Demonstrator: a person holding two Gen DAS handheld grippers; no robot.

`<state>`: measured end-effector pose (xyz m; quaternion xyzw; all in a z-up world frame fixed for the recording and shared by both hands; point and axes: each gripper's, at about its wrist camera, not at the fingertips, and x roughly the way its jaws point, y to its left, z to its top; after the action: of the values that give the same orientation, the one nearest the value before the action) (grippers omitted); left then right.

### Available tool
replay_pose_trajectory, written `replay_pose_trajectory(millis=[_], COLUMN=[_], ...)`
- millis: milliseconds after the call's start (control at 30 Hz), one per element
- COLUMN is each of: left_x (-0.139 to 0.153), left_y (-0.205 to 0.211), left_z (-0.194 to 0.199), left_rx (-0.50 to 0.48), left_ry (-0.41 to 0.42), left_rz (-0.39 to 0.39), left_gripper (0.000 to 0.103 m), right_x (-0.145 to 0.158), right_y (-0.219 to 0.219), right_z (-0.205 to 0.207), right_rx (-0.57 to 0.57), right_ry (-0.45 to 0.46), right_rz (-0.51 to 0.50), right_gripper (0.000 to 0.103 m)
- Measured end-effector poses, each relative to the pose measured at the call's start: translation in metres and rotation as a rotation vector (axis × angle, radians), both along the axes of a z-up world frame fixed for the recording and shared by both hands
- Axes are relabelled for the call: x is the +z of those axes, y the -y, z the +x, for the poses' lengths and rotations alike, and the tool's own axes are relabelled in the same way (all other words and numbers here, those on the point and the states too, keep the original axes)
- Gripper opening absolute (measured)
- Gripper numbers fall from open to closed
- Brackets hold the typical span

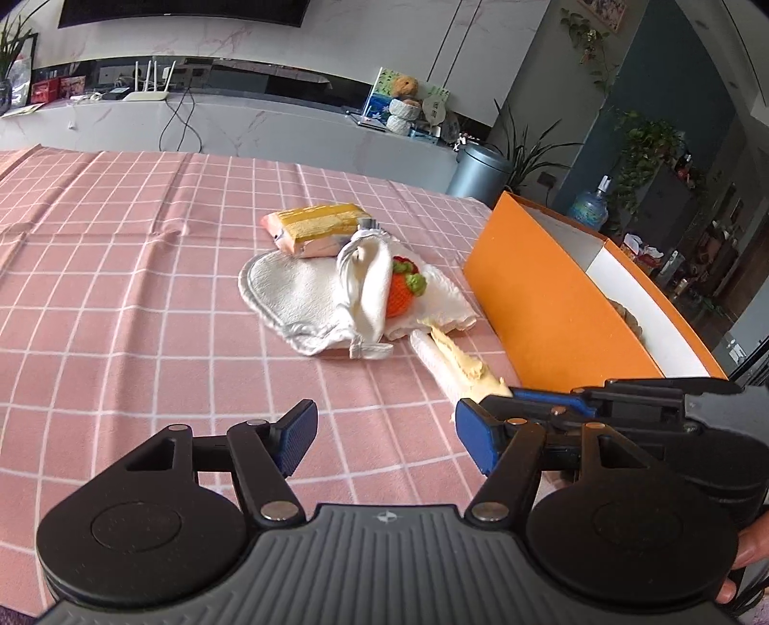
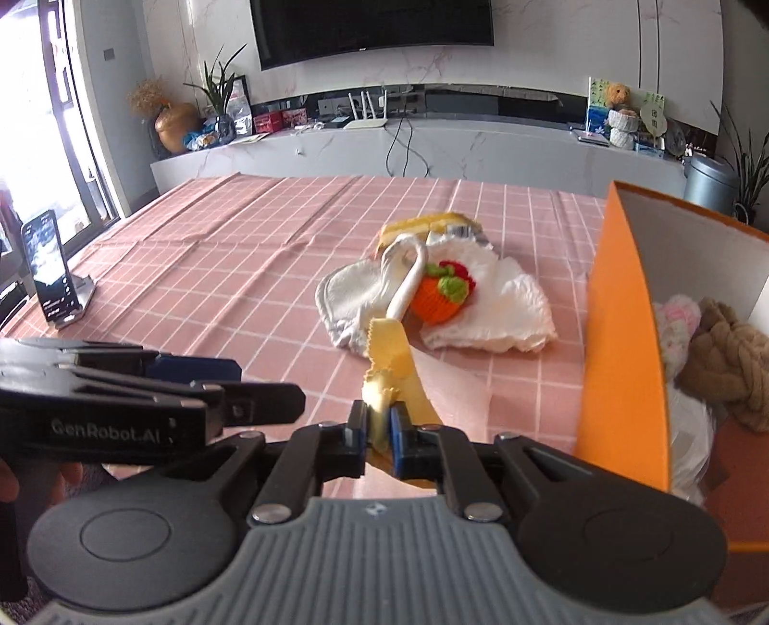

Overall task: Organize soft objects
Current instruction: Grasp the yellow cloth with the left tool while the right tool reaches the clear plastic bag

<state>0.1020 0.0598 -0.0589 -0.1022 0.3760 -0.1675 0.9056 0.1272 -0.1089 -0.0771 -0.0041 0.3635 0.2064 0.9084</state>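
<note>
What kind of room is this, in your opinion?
Most likely a home living room: a large television hangs on the marble wall above a long media console, with potted plants and a teddy bear around.

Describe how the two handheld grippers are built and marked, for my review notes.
Both the left gripper and the right gripper are alike: black linkage arms with silver pivot pins, blue ribbed pads on the fingers, two round black discs and a grey ribbed base bearing a small emblem. The left one's side reads GenRobot.AI in the right wrist view.
</note>
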Motion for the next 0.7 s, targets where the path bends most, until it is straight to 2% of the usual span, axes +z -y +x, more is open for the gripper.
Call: replay_pose_trajectory(millis=[100,200,367,467,633,700], left_x=[0.001,0.004,-0.001,-0.014,-0.033,-0.038], left_y=[-0.003,0.002,0.023,0.039,0.056,0.061], left_z=[-0.005,-0.01,-0.011,-0.01,-0.006,-0.004], left_rx=[0.008,-0.02,-0.139,-0.193,-0.202,-0.199], left_ry=[-0.003,0.013,0.026,-0.009,-0.036,-0.029], left_rz=[-0.001,-0.002,0.011,0.032,0.07,0.11], left_gripper=[0.077,0.077,0.077,0.077,0.083,0.083], right_x=[-0.005,-0.009,-0.017,-0.024,-0.037,-0.04], right_y=[-0.001,0.002,0.011,0.012,0.016,0.018], right_z=[-0.009,-0.021,-0.034,-0.041,-0.043,-0.042], right_rx=[0.013,0.007,-0.017,-0.021,-0.031,-0.035], right_ry=[-0.004,0.029,0.05,0.076,0.063,0.054], right_rz=[-0.023,-0.084,-0.164,-0.235,-0.24,-0.239], right_gripper=[0.013,0.017,0.018,0.019,0.019,0.025])
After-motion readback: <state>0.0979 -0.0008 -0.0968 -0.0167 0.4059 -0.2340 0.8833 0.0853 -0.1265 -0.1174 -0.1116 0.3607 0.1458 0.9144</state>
